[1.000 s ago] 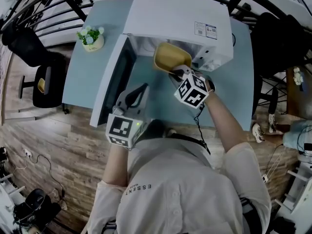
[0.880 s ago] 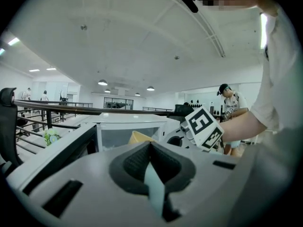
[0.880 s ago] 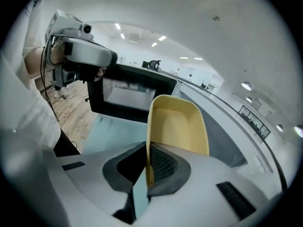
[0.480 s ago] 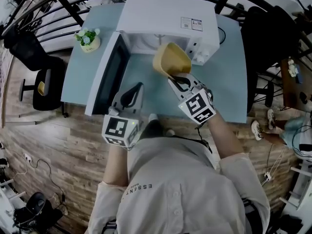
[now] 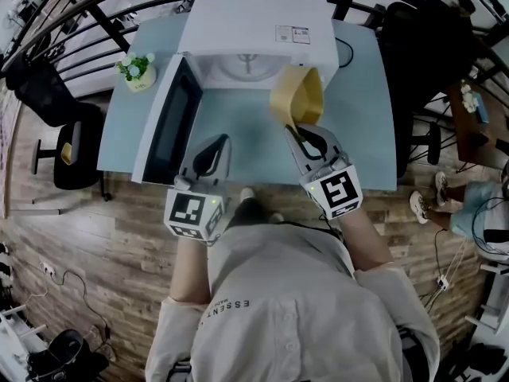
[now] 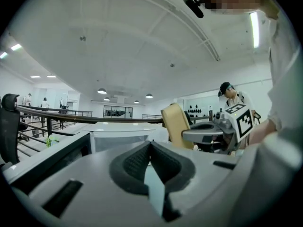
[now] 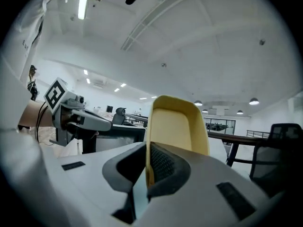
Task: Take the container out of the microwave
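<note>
**Above the bench: container clamped in right tool, outside the microwave**

Over the pale blue bench (image 5: 362, 126), just in front of the open microwave (image 5: 254, 26), the right tool (image 5: 296, 130) is closed on the container (image 5: 298, 98). The container is a yellow, thin-walled tub with rounded corners and a smooth matte surface. It is held off the bench, tipped on edge, and is fully outside the cavity. In the right gripper view, the ribbed dark pads of the right tool (image 7: 147, 150) pinch one side wall of the container (image 7: 177, 126), and the tub's hollow interior rises above the jaws.

The left tool (image 5: 216, 146) hovers beside the right tool, over the bench. In the left gripper view, the left tool (image 6: 150, 145) has its textured pads pressed together with nothing between them.

The microwave is a white, box-shaped unit. Its dark-windowed door (image 5: 171, 122) is swung fully open to the left, exposing a round turntable (image 5: 246, 66) inside. A small potted plant (image 5: 137, 68) stands near the bench's far left corner.
</note>
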`<act>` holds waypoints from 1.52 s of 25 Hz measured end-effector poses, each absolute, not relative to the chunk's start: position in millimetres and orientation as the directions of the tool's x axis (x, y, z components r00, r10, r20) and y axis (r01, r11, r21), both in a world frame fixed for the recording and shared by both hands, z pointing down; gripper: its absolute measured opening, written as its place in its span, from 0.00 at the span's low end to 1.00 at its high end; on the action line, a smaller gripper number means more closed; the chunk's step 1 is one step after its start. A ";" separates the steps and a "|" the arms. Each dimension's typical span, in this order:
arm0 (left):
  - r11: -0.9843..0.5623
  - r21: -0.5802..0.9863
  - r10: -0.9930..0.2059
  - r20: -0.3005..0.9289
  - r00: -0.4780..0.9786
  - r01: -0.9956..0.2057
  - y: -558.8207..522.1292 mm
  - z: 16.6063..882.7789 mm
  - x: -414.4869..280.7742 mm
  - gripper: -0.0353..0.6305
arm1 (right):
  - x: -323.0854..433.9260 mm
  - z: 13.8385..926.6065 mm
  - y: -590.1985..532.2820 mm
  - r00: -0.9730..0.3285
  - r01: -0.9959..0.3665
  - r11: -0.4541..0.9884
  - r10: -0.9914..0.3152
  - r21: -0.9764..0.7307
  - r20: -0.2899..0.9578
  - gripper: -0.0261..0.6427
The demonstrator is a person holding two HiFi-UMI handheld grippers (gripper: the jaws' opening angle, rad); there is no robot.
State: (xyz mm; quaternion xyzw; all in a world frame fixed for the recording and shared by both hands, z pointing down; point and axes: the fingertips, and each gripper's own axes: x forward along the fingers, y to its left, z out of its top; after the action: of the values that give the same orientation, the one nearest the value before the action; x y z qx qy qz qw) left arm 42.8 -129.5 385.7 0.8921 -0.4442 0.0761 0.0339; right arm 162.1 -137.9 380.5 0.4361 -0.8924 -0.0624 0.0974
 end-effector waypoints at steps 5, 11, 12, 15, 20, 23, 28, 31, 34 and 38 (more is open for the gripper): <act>-0.613 -0.035 -0.785 0.140 0.603 -0.789 -123.6 377.1 53.5 0.06 | 183.6 370.3 -127.6 -0.555 -0.818 0.557 -0.830 0.144 0.060 0.08; -0.612 -0.048 -0.788 0.121 0.603 -0.790 -116.3 371.5 61.5 0.06 | 201.2 367.9 -123.4 -0.520 -0.851 0.521 -0.854 0.071 0.032 0.08; -0.612 -0.049 -0.789 0.119 0.603 -0.790 -115.6 371.2 62.9 0.06 | 203.9 368.0 -123.5 -0.519 -0.853 0.520 -0.854 0.049 0.027 0.08; -0.610 -0.053 -0.790 0.116 0.602 -0.791 -114.5 370.3 66.2 0.06 | 209.5 365.9 -123.9 -0.527 -0.850 0.527 -0.850 -0.003 0.011 0.07; -0.610 -0.052 -0.790 0.119 0.601 -0.791 -113.2 369.4 69.2 0.06 | 210.7 365.7 -123.9 -0.530 -0.848 0.530 -0.848 0.019 0.025 0.07; -0.612 -0.052 -0.788 0.123 0.604 -0.789 -114.9 369.6 68.0 0.06 | 207.3 365.5 -125.8 -0.526 -0.849 0.527 -0.850 0.044 0.033 0.07; -0.617 -0.047 -0.784 0.130 0.607 -0.786 -116.9 368.6 62.6 0.06 | 200.1 364.1 -128.5 -0.508 -0.858 0.509 -0.861 0.060 0.041 0.07; -0.628 -0.049 -0.774 0.135 0.618 -0.777 -117.0 367.3 60.4 0.06 | 196.3 363.9 -129.2 -0.495 -0.865 0.497 -0.868 0.069 0.044 0.07; -0.633 -0.047 -0.770 0.141 0.622 -0.773 -118.8 366.2 54.5 0.06 | 190.6 362.0 -131.4 -0.490 -0.868 0.492 -0.871 0.075 0.042 0.07; -0.641 -0.045 -0.763 0.140 0.631 -0.766 -122.7 363.5 46.1 0.06 | 182.4 359.6 -134.3 -0.484 -0.870 0.485 -0.874 0.089 0.039 0.07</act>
State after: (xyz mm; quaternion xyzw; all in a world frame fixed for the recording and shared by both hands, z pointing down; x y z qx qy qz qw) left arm 46.1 -122.7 363.5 0.9029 -0.4235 0.0731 0.0092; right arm 182.4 -134.3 359.6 0.5066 -0.8608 -0.0284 0.0391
